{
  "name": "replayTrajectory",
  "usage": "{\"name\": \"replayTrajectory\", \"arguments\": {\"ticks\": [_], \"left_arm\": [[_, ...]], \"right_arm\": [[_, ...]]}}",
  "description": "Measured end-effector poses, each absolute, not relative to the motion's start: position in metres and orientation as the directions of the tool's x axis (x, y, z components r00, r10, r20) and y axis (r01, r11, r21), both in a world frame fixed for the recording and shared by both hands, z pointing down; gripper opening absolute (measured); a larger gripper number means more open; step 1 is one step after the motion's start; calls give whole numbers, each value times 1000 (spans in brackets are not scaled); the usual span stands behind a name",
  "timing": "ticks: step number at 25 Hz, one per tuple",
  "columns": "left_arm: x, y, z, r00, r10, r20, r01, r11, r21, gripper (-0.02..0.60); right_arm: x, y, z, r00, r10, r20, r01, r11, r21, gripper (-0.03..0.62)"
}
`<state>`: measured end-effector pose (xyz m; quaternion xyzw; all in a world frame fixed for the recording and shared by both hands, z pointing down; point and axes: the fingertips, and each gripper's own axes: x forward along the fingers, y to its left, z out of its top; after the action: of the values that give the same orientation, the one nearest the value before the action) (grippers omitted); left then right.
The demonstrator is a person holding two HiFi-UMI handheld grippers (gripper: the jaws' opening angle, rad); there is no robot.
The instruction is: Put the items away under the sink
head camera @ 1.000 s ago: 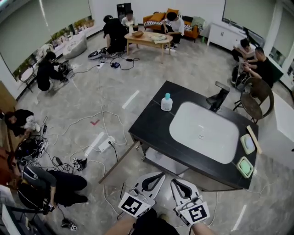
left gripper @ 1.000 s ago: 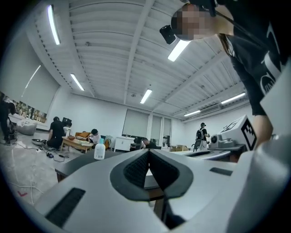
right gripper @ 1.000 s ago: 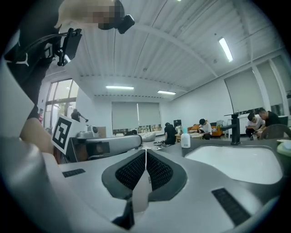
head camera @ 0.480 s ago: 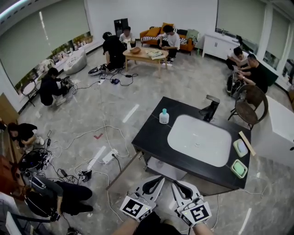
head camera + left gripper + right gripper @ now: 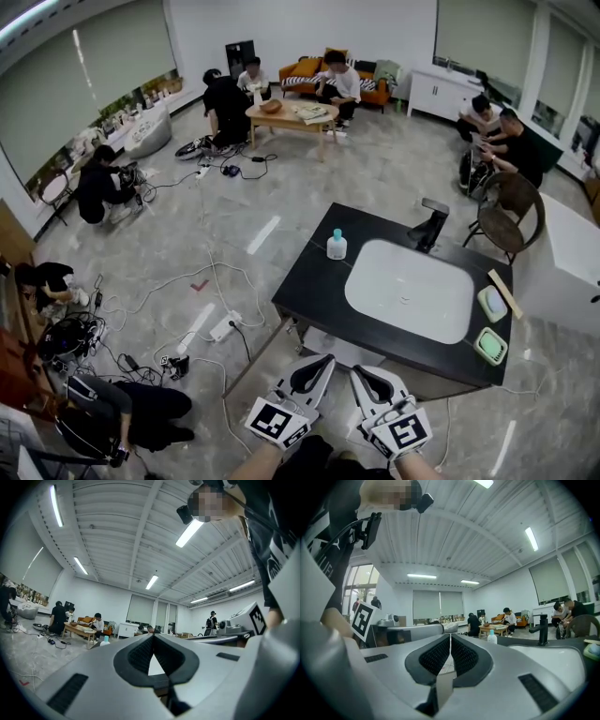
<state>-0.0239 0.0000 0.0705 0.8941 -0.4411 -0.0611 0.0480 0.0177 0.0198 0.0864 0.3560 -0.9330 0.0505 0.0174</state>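
A black vanity counter (image 5: 309, 277) with a white basin (image 5: 409, 290) and a black tap (image 5: 431, 221) stands in the middle of the head view. On it are a white bottle with a blue cap (image 5: 337, 245), two soap dishes (image 5: 491, 303) (image 5: 491, 346) and a wooden stick (image 5: 505, 292). My left gripper (image 5: 322, 362) and right gripper (image 5: 362, 371) hang side by side just in front of the counter's near edge. Both are shut with nothing between the jaws. The right gripper view shows the bottle (image 5: 491, 637) and tap (image 5: 541, 628) beyond my shut right gripper (image 5: 450, 636).
An open cabinet door (image 5: 251, 344) juts out left of the counter. Cables and a power strip (image 5: 222, 325) lie on the floor to the left. Several people sit on the floor, at a coffee table (image 5: 291, 114) and by a chair (image 5: 506, 214) at right.
Both grippers have risen a little in front of the counter, still shut. The head view has tilted slightly, so the counter sits lower and further in the frame.
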Motion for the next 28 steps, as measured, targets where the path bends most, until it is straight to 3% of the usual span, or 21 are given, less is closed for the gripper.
{"name": "replayTrajectory", "arguments": {"ticks": [10,28], "left_arm": [[-44,-36,77,631,-772,-76,-755,-634,168,8],[-58,-150,125,524,-852,-6,-827,-510,235,8]], "right_arm": [[-4,-16,99,-726,-681,98,-688,720,-93,32],[-35,-141,136,-821,-523,229,-547,835,-55,34]]}}
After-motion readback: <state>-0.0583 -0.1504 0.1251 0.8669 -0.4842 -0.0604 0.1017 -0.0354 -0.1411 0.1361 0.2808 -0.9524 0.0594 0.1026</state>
